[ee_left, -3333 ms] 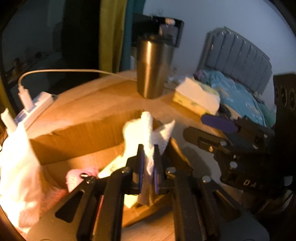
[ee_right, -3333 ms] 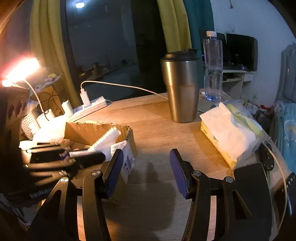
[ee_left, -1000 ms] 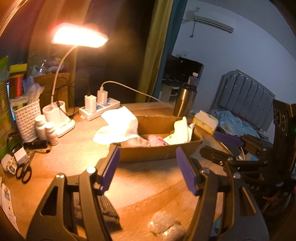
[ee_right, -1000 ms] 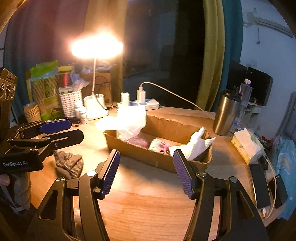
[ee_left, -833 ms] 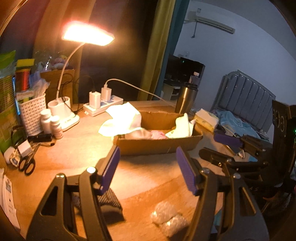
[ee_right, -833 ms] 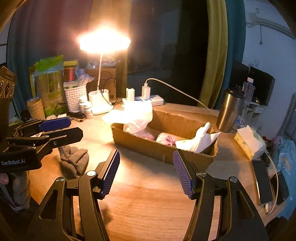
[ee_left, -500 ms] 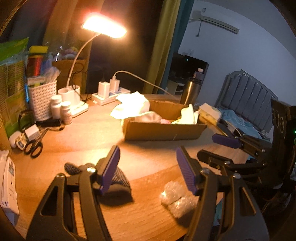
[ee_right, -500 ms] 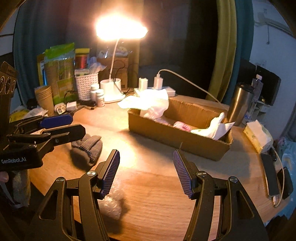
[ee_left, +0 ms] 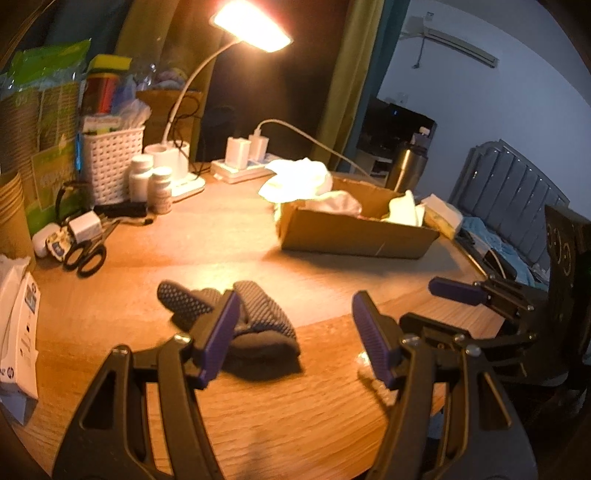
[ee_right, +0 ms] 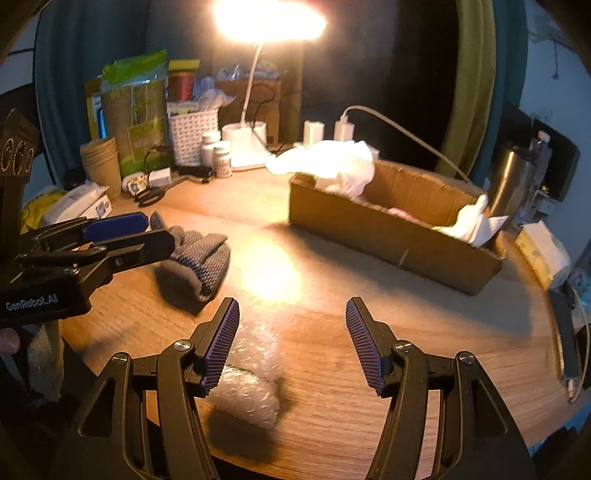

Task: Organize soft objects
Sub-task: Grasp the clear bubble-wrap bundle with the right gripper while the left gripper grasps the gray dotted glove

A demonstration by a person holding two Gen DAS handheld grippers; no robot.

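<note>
Room: dim bedroom, lit by one desk lamp (ee_left: 251, 26); bed (ee_left: 517, 206) at the far side.
Bench: wooden bench (ee_right: 332, 295), cluttered at the back; cardboard box (ee_right: 388, 236) already holds white cloths.
Task items: grey gloves (ee_left: 236, 317) and bubble wrap (ee_right: 247, 391) lie loose near the front edge.
Left gripper (ee_left: 295, 332): released, empty, above the gloves.
Right gripper (ee_right: 291, 339): released, empty, bubble wrap just beside one finger.
Risk: a glancing approach could push the light bubble wrap off the edge; glare may hide it.
</note>
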